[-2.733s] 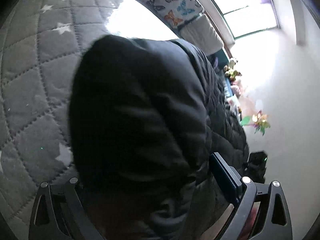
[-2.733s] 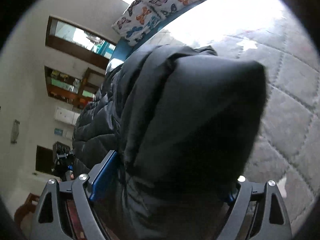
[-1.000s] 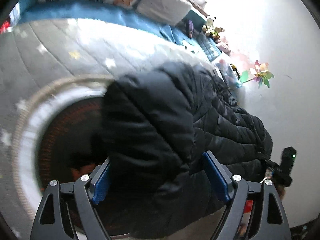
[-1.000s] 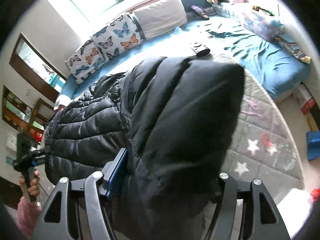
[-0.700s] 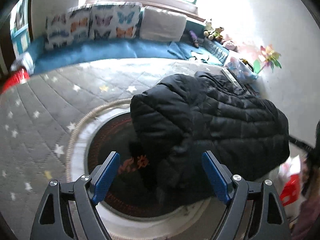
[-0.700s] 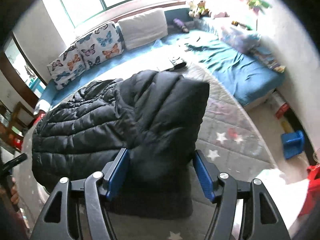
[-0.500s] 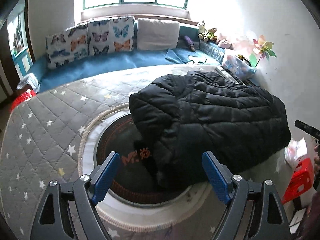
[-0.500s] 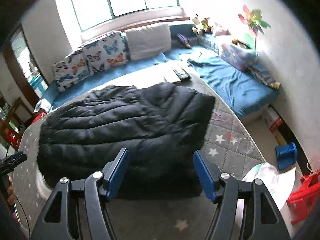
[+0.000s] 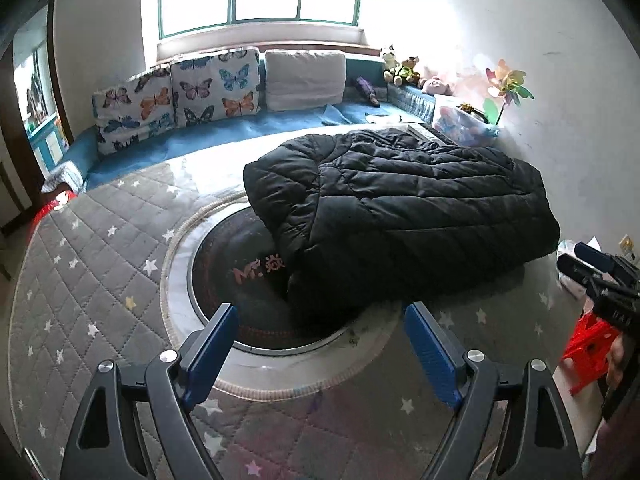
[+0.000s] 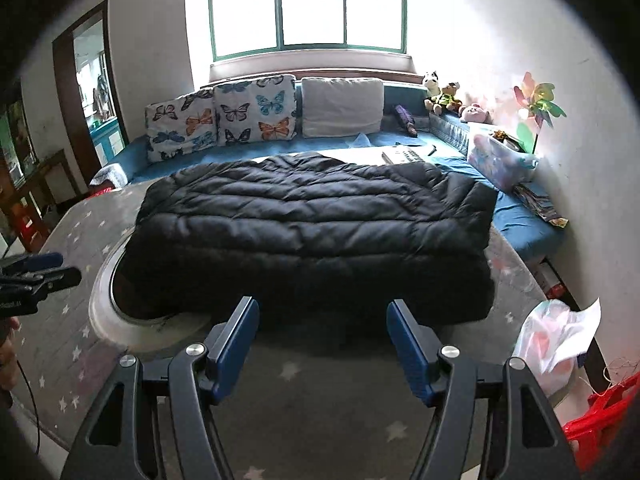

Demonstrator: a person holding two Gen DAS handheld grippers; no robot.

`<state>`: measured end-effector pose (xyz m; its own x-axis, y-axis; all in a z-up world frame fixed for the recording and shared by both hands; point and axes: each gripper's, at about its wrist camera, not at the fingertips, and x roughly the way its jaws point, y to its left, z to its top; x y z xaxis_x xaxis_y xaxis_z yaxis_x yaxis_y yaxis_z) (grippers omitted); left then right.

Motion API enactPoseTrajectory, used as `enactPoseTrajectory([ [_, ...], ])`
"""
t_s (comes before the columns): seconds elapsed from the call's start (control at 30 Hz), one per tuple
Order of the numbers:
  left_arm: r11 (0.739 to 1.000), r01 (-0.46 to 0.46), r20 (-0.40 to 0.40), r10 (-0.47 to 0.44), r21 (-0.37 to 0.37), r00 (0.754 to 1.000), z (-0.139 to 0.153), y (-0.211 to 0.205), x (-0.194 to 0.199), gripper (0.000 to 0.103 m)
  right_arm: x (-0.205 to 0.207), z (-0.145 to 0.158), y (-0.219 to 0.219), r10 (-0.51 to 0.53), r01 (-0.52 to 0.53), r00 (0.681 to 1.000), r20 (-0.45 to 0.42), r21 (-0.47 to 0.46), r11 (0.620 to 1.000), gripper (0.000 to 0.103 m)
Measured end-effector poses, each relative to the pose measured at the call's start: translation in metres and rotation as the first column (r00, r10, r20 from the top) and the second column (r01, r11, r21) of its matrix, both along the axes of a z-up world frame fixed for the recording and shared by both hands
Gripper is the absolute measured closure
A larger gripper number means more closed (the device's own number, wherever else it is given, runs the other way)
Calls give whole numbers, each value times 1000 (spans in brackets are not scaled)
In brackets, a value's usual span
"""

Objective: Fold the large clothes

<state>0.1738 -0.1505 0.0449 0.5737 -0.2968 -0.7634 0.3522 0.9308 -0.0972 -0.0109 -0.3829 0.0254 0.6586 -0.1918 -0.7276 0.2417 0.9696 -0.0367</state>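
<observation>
A black quilted puffer jacket [image 9: 400, 208] lies folded in a thick block on the grey star-patterned table cover [image 9: 88, 280]. It partly covers the round dark inset [image 9: 240, 280] in the table's middle. It also shows in the right wrist view [image 10: 312, 232]. My left gripper [image 9: 320, 340] is open and empty, held back above the near table edge. My right gripper [image 10: 320, 332] is open and empty, just short of the jacket's near edge. Each gripper shows at the side of the other's view.
A blue bench [image 10: 520, 216] with butterfly cushions [image 10: 224, 120] and a white cushion [image 10: 340, 106] runs behind the table. Soft toys [image 10: 444, 96], a pinwheel [image 10: 538, 108] and a clear box [image 10: 500, 158] stand at the right. A red stool [image 10: 596, 428] and white plastic bag [image 10: 560, 336] sit at the right front.
Both grippers let go of the jacket and opened. They pulled back and up from it. The jacket now lies folded on the table.
</observation>
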Motion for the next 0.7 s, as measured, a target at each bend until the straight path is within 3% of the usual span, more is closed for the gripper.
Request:
enactPoseTrajectory([
  [0.3,1000,8,17,-8,-4,1000,3,2,-30,12,-20,-6,29,-25,25,1000,11,23,999,30],
  [0.7,1000,6,16,-6,-6,1000,4,4,-40,12,-27,4,53,-5,6,999,36,-24,1000,30],
])
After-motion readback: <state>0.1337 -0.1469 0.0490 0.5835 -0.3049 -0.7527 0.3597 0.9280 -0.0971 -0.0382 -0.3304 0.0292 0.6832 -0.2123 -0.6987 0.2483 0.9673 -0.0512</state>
